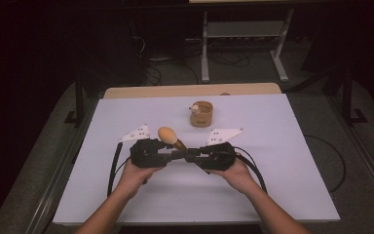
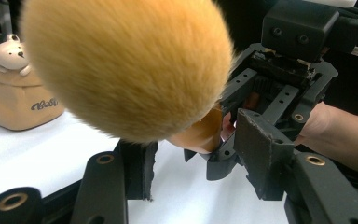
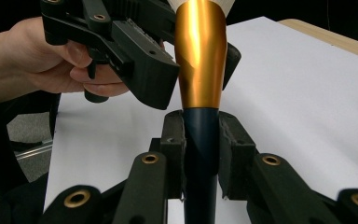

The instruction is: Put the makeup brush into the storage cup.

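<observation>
Your right gripper (image 3: pixel 200 140) clamps the dark handle of the fluffy orange-bristled makeup brush (image 1: pixel 171 137), held above mid-tabletop (image 1: pixel 282 185). Your left gripper (image 2: pixel 196 172) stands open around the gold ferrule. Close squarely there, off the bristles. The tan bear-topped holder (image 1: pixel 201 114) sits beyond, open tabletop between.

White tabletop (image 1: pixel 272 185), wooden strip (image 1: pixel 190 90) along far edge. Sitting directly on it: tan bear-topped pot (image 1: pixel 201 114), far-centre, upright, "Baby" lettering on side. Black cables (image 1: pixel 113 168) lying on surface near the front, left and right.
</observation>
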Demonstrator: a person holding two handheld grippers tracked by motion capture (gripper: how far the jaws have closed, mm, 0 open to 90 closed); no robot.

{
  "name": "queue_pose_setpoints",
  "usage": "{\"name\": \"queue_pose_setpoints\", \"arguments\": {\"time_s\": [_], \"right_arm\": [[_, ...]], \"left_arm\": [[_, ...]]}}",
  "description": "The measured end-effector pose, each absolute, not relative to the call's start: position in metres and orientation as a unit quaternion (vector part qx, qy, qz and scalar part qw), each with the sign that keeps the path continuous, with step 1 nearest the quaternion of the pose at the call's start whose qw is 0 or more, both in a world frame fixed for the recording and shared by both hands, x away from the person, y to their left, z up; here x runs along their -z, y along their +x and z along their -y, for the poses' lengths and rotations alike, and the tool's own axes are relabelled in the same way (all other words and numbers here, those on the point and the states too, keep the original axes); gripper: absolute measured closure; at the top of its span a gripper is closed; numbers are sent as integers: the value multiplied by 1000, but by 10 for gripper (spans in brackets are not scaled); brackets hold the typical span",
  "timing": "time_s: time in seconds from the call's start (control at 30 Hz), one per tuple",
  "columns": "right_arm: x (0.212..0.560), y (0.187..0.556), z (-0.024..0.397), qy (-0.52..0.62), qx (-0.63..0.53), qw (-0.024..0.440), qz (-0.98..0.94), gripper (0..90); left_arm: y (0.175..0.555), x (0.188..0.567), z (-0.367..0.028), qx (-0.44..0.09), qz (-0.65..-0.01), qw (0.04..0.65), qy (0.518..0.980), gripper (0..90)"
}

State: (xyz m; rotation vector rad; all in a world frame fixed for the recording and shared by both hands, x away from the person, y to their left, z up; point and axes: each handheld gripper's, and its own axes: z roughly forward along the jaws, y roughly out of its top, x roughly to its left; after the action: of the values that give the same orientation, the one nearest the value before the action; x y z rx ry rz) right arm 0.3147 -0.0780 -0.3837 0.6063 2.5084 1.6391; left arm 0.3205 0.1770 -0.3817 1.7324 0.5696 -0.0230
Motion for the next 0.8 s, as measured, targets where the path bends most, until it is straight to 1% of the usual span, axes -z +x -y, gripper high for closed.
{"name": "queue_pose_setpoints", "arguments": {"time_s": [0.8], "right_arm": [[386,314,74,207,-540,47,-815,736]], "left_arm": [[323,381,-173,5,-258,613,746,550]]}}
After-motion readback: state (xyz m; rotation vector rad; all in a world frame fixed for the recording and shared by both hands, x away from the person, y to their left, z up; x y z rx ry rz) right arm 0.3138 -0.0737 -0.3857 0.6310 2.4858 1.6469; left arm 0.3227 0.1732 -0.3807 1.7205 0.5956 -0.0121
